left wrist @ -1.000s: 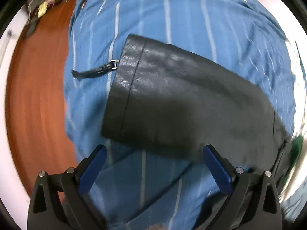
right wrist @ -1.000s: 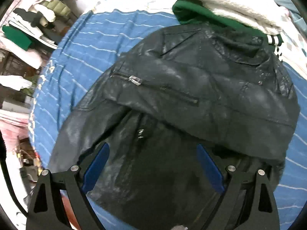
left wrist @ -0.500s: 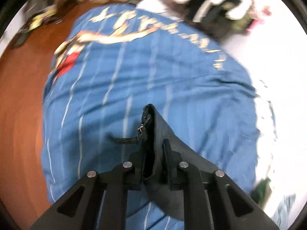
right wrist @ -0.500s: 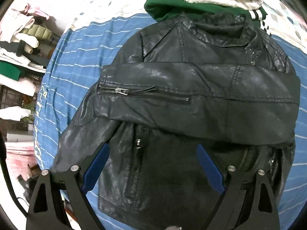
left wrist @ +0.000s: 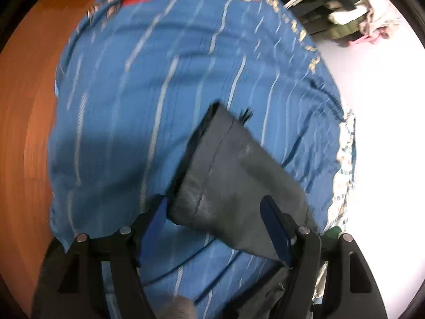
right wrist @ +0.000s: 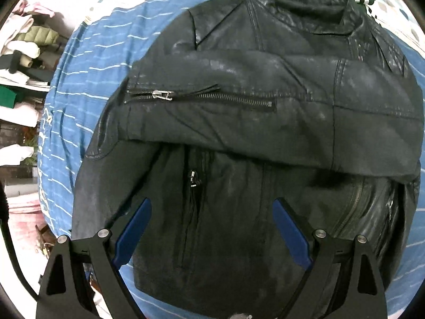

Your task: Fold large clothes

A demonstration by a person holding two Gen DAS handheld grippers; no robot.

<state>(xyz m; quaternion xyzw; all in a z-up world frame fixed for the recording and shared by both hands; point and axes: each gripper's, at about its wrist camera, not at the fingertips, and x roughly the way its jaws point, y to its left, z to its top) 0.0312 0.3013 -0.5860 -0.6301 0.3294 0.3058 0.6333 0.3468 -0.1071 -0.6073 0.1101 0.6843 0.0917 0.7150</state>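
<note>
While the left gripper (left wrist: 215, 226) is hovering low over the blue striped bedspread (left wrist: 148, 111), its jaws are standing parted and grasping nothing, with the cuff end of the loose sleeve (left wrist: 233, 183) lying across the gap between the blue pads (left wrist: 275, 230). That sleeve is running its long axis from about 11 o'clock, where the cuff opening is pointing, down toward 5 o'clock, where it is disappearing behind the right-hand finger toward the rest of the garment. So the sleeve is lying just ahead of these jaws and slightly toward 1 o'clock, and this hand looks by far the nearer one to it. The view is blurred, so I cannot tell whether either pad is touching the leather.

Moving across to the right wrist view, the black leather jacket (right wrist: 239, 212) is lying flat on the bedspread, collar toward 12 o'clock and hem toward 6 o'clock, with the other sleeve (right wrist: 265, 111) already folded crosswise over the chest, its zip running from 9 toward 3 o'clock. The right gripper (right wrist: 212, 226) is hanging above the lower front panel, jaws wide apart and empty, pointing up the body toward the collar. Judging by this layout, the next fold turns on the left hand carrying the loose sleeve in across the body.
</note>
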